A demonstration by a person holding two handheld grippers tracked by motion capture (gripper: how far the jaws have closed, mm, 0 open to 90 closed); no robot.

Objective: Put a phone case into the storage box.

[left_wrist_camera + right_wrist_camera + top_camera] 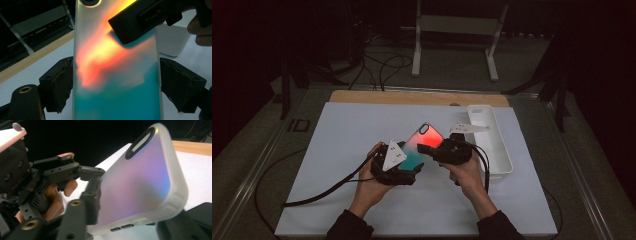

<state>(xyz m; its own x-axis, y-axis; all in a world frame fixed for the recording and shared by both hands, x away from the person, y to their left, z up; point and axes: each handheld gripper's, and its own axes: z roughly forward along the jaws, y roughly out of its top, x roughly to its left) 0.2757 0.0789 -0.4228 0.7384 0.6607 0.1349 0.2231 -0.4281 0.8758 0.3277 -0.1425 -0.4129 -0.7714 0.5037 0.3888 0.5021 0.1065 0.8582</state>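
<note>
Fingers of the left gripper (409, 167) clamp the phone case (419, 145) by its long edges above the desk (347, 135). Right gripper (428, 148) fingers pinch its side, seen close in the right gripper view. White tray (492, 145) near.

- Phone case (117, 75): frosted, matt plastic, smooth, with an orange-to-teal sheen.
- Gripper pads (60, 82): black, rough, frayed foam.
- Tray (489, 142): plain white plastic.
- Table's far edge (417, 97): bare pale wood.
</note>
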